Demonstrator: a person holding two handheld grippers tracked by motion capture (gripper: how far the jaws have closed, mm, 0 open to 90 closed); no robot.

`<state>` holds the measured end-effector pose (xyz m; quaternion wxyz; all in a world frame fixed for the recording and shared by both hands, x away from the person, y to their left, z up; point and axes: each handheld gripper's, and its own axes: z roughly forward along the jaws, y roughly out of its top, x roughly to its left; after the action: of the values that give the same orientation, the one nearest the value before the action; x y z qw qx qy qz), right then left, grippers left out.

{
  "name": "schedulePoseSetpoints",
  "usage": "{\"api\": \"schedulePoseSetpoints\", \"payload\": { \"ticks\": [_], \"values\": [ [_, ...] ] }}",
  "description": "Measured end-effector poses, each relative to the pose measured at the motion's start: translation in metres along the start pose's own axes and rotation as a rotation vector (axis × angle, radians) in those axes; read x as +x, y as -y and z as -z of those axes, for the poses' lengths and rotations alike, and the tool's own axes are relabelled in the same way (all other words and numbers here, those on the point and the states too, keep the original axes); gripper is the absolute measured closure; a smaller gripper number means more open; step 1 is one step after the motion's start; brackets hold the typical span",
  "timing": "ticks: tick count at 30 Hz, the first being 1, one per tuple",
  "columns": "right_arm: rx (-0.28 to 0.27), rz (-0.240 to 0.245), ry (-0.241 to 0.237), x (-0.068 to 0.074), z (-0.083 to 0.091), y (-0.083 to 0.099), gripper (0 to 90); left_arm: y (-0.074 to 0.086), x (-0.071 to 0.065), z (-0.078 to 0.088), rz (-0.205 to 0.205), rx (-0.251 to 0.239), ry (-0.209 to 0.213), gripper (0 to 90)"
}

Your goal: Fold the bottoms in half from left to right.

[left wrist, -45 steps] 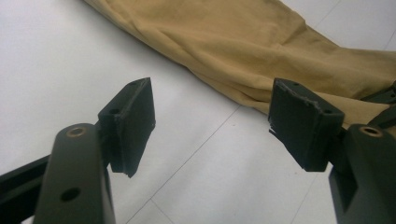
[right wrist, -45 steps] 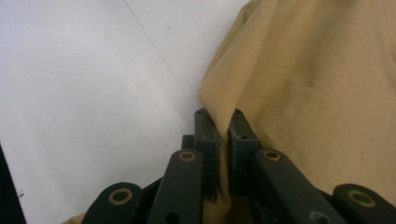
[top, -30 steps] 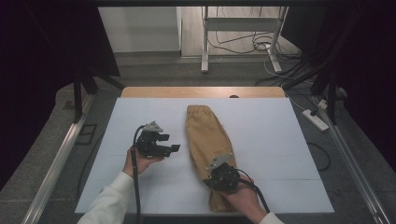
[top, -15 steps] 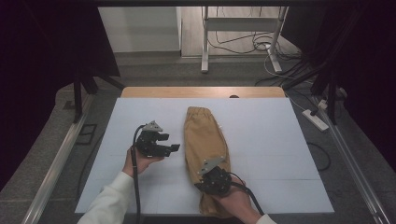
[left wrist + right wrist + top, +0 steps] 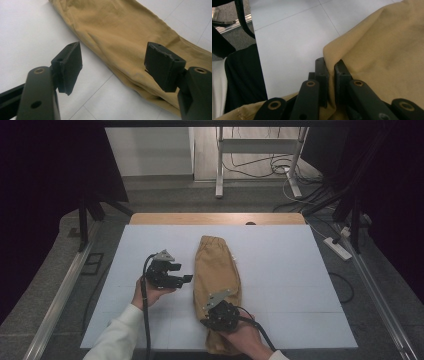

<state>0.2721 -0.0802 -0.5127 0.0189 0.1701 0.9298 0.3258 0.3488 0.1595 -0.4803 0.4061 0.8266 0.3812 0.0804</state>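
Right now the tan cotton trousers, folded into one long narrow strip (image 5: 216, 275), lie down the middle of the white sheet-covered table (image 5: 300, 285), waistband toward twelve o'clock and the leg ends hanging at the six o'clock edge. The right gripper (image 5: 216, 319) sits over the lower part of the strip, and in the right gripper view its jaws are pinched together on a raised fold of the tan cloth (image 5: 372, 50), the fabric bunched between the pads; they have just eased apart a touch, though cloth is between them. The left gripper (image 5: 181, 279) hovers at nine o'clock of the trousers, just beside their left edge, its jaws standing wide apart with nothing in them; in the left gripper view the cloth edge (image 5: 120, 37) lies beyond the pads.

The work in hand looks like folding the trousers. The main risk, as I judge it, is the thin pinch: only a small ridge is caught, so a quick lift could let it slip out, or pull up one layer alone and spoil the fold. With the left jaws not yet holding anything, a one-sided pull could also drag the strip askew or toward the six o'clock edge.
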Motion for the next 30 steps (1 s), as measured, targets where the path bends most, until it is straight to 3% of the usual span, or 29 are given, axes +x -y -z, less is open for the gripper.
{"api": "schedulePoseSetpoints", "payload": {
  "ticks": [4,8,11,30],
  "values": [
    [-0.030,-0.011,-0.012,0.001,0.005,-0.001,65.6,0.000,0.000,0.001,-0.002,-0.001,-0.002,29.5],
    [-0.111,-0.008,0.033,-0.001,0.023,-0.006,49.4,0.000,0.000,0.001,0.001,-0.003,-0.003,29.5],
    [-0.175,-0.039,0.041,-0.010,0.039,-0.007,43.1,0.000,0.001,0.001,0.004,-0.003,-0.005,29.1],
    [-0.224,-0.153,0.104,-0.075,0.054,0.019,35.0,0.002,0.000,-0.003,0.008,-0.002,0.009,27.4]
  ]
}}
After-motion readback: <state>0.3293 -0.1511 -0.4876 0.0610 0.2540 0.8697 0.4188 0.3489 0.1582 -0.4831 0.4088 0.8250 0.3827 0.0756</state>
